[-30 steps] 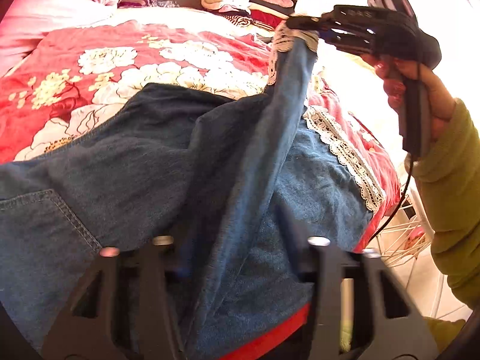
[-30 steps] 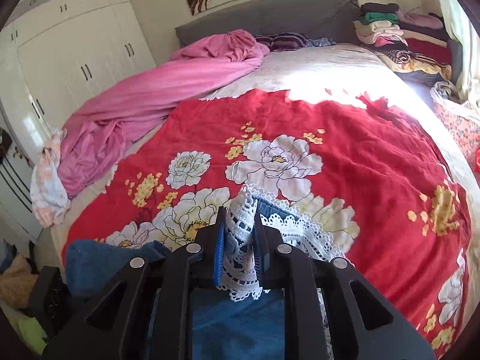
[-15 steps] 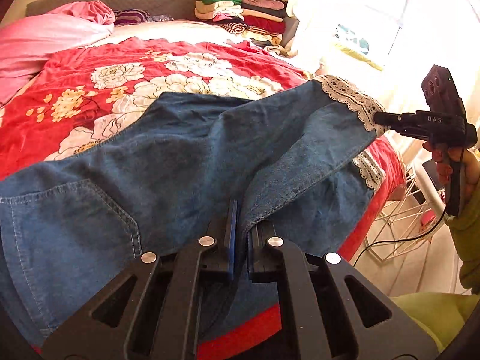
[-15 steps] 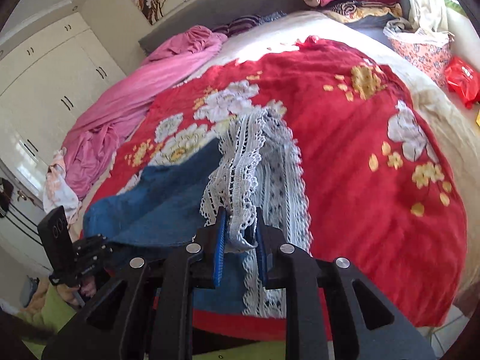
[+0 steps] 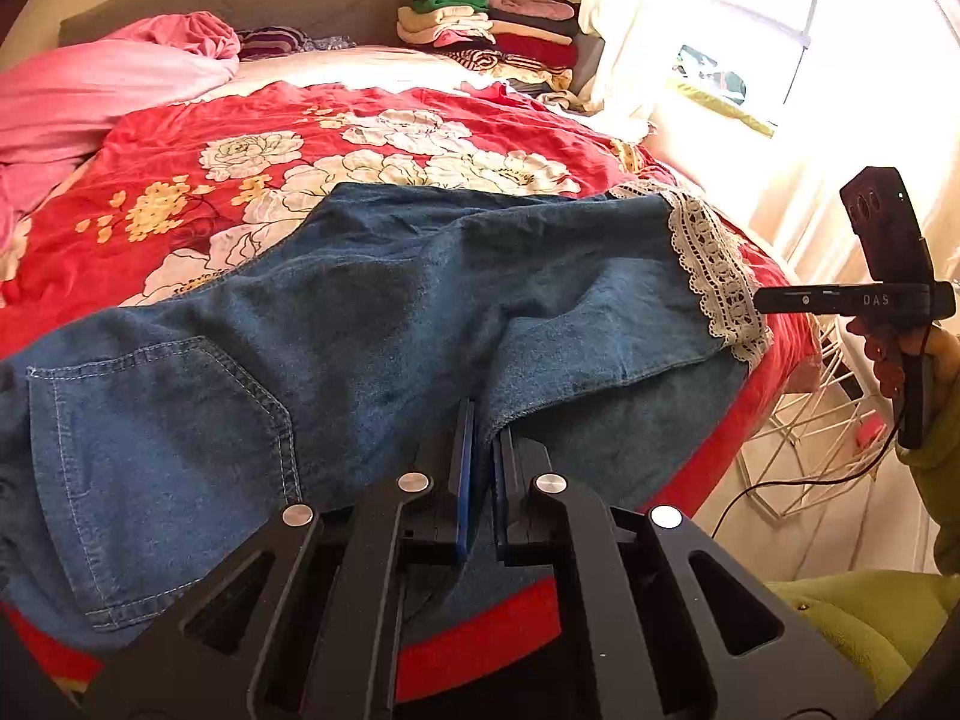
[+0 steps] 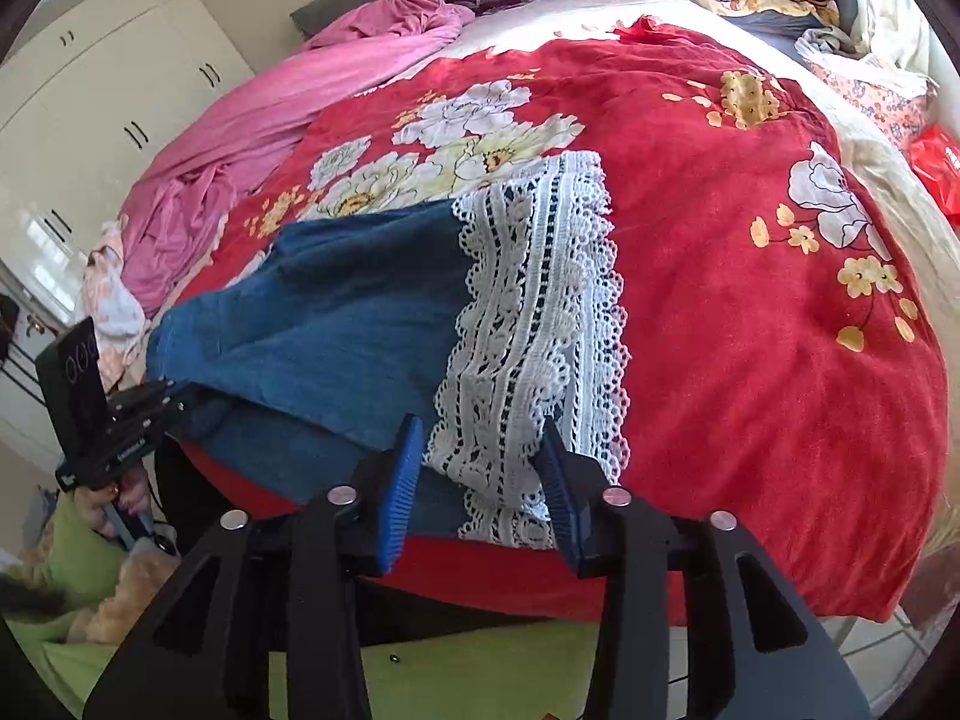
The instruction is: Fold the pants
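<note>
Blue denim pants (image 5: pixel 372 312) with white lace cuffs (image 5: pixel 714 264) lie across the red floral bedspread (image 5: pixel 252 156), one leg laid over the other. My left gripper (image 5: pixel 485 438) is shut on the denim edge at the near side. My right gripper (image 6: pixel 480 456) is open, its fingers (image 6: pixel 402 480) either side of the lace cuffs (image 6: pixel 534 324), which rest on the bed edge. The right gripper also shows in the left wrist view (image 5: pixel 762 300), just off the cuff. The left gripper shows in the right wrist view (image 6: pixel 174 393) at the pants' far end.
A pink blanket (image 5: pixel 90 90) lies bunched at the bed's far left. A pile of folded clothes (image 5: pixel 486 18) sits by the headboard. A white wire basket (image 5: pixel 804 420) stands on the floor at the right. White wardrobes (image 6: pixel 102 72) line the wall.
My right gripper lowered the lace cuff onto the bed over the other leg and opened, letting it go. My left gripper closed on the denim edge and stays shut.
</note>
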Demonstrator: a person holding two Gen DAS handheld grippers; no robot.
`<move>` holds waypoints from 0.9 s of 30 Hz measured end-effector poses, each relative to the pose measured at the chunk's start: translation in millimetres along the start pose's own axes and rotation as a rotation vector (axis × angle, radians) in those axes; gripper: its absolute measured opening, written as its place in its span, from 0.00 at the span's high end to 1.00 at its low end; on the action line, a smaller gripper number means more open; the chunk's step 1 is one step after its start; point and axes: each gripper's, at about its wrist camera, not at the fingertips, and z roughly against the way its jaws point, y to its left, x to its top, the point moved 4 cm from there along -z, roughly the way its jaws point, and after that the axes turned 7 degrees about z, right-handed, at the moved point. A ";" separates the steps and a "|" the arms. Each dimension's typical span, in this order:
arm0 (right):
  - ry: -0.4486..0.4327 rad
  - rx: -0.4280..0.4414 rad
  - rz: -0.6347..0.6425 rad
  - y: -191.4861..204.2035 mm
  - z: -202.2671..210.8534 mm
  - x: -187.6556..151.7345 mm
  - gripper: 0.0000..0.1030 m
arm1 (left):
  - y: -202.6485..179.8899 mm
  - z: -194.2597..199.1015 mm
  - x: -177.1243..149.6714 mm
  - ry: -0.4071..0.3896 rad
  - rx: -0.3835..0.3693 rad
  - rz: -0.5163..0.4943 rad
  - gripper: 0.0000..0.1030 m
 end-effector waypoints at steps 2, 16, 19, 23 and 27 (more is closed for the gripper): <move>0.025 -0.024 0.013 0.2 -7.5 -6.1 0.61 | -0.5 -1.2 0.2 0.003 0.001 0.001 0.99; 0.053 -0.086 0.106 -15.6 14.1 -11.8 0.92 | -28.6 -0.4 -24.8 0.086 0.019 -0.145 1.00; 0.120 -0.079 0.089 -22.5 -0.9 -25.6 0.92 | -30.6 -9.4 -37.6 0.133 0.047 -0.169 1.00; 0.112 -0.075 0.062 -27.6 -7.4 -30.0 0.89 | -25.8 -18.4 -43.7 0.177 0.052 -0.151 1.00; 0.102 -0.107 0.052 -30.8 6.3 -25.0 0.62 | -23.2 -20.1 -45.9 0.186 0.046 -0.135 0.99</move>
